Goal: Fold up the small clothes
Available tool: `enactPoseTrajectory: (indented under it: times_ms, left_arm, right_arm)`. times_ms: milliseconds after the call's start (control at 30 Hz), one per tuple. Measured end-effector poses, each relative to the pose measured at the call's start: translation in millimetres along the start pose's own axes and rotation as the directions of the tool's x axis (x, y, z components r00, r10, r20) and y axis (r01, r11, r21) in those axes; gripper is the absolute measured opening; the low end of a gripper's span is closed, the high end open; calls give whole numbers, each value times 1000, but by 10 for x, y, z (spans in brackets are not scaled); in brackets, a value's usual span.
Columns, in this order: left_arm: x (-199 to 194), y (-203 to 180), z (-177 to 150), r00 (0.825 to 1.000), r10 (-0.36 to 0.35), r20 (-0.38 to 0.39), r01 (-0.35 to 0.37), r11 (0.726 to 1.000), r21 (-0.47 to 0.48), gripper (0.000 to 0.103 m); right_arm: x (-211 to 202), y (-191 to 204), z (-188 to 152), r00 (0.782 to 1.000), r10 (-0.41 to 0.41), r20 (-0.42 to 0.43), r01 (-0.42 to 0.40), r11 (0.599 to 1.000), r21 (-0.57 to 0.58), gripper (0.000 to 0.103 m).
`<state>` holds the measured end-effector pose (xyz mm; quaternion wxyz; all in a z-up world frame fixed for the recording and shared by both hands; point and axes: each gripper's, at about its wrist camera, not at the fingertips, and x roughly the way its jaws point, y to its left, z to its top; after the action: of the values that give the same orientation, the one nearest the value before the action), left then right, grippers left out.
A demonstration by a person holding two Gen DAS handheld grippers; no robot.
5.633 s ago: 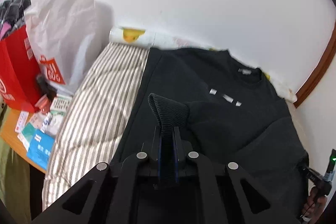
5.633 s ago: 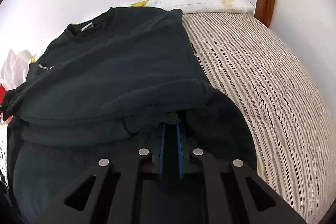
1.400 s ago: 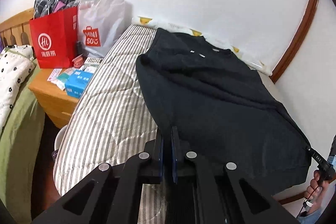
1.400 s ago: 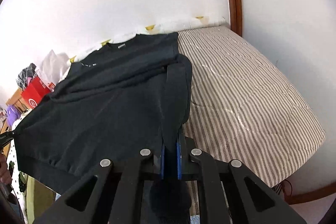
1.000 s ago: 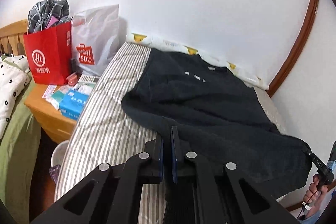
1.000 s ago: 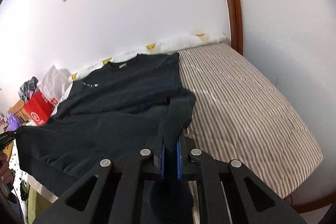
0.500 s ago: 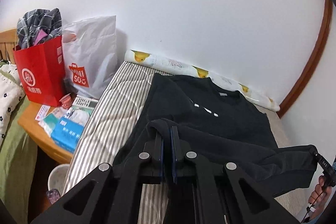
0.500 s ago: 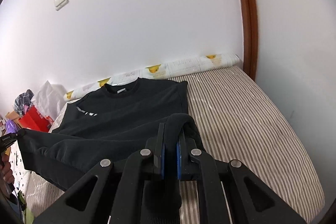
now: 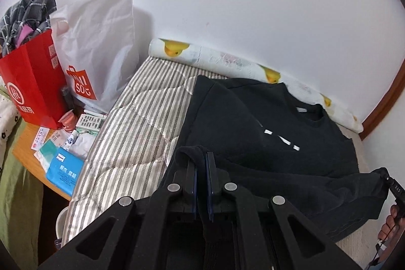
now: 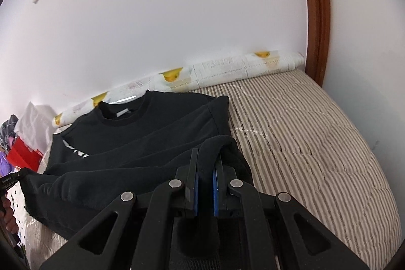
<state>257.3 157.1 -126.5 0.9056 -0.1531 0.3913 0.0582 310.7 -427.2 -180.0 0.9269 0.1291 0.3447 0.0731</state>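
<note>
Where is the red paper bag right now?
In the left wrist view the red paper bag stands at the far left on the wooden bedside table, right beside the white plastic bag and left of the striped bed.

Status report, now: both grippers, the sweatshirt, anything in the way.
Left gripper shut on sweatshirt hem. Right gripper shut on hem too. Hem lifted over the chest, collar end flat on bed. Nothing in the way.
</note>
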Motion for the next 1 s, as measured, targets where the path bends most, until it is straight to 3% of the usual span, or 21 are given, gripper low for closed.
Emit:
enactPoseTrajectory:
  times_ms: [433, 833, 1000]
  left_arm:
    - [394, -7, 16, 997, 37, -65, -36, 999, 15, 7]
    - [416, -71, -14, 995, 63, -79, -59, 997, 48, 10]
    - [323, -111, -53, 993, 87, -79, -81, 994, 72, 27]
  right_arm:
    - [728, 0, -28, 992, -68, -109, 66, 998, -13, 8]
    - [648, 65, -56, 986, -100, -131, 89, 992, -88, 12]
    - [448, 100, -148, 986, -112, -124, 96, 987, -126, 25]
